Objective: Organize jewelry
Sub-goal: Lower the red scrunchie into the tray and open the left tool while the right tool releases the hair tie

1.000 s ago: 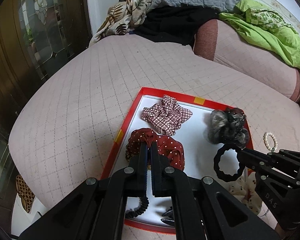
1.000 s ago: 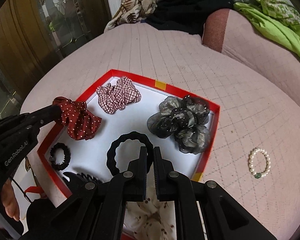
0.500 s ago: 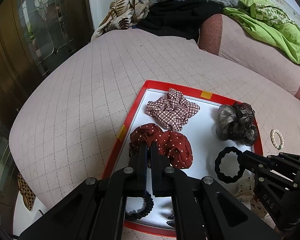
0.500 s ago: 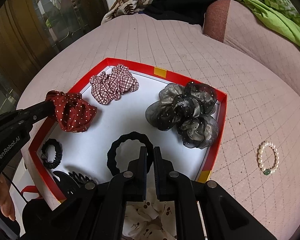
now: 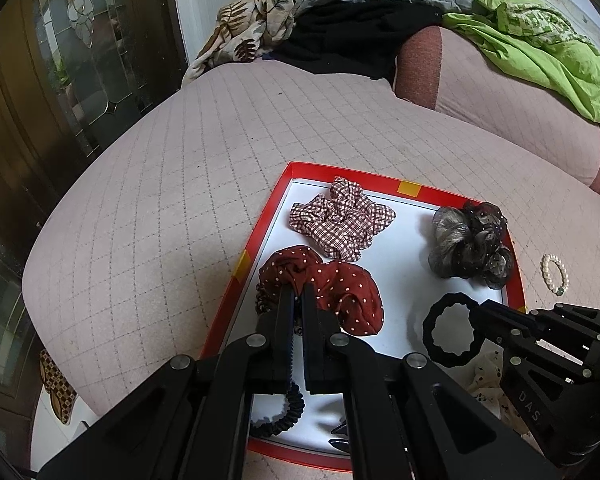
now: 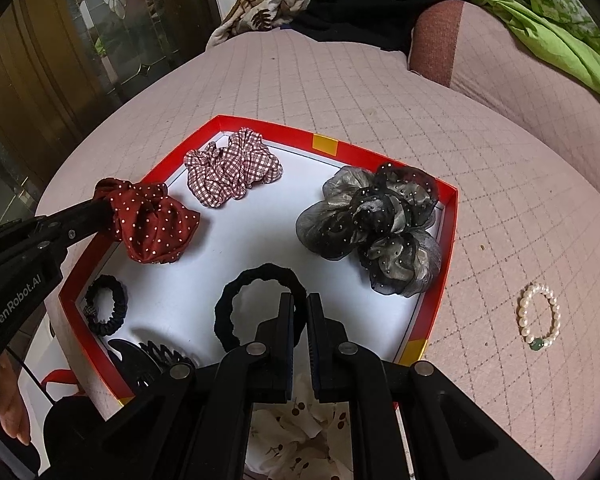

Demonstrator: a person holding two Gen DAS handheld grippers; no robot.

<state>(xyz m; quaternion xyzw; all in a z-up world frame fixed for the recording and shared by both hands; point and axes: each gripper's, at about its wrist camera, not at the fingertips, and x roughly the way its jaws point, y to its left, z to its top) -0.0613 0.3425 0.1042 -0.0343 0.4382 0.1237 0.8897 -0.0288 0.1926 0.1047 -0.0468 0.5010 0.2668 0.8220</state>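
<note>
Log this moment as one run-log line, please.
left gripper: shut on red polka-dot fabric scrunchie | right gripper: shut on black wavy hair tie | both over red-rimmed white tray | pearl bracelet: outside tray

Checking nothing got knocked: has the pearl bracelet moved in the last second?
No. The pearl bracelet still lies on the quilted cover, at the same gap from the red tray and its right rim.

Quilted matt pink cloth bed cover (image 5: 172, 208), left half of frame. Red cardboard tray (image 6: 446, 240), smooth white floor. Checked scrunchie (image 6: 232, 170) woven cotton; dotted red scrunchie (image 6: 152, 224) soft cloth; grey-black scrunchie (image 6: 376, 228) sheer, glittery. Pearl bracelet (image 6: 538, 320) glossy. Matt black plastic left tool (image 5: 295, 300), metal rivets.
</note>
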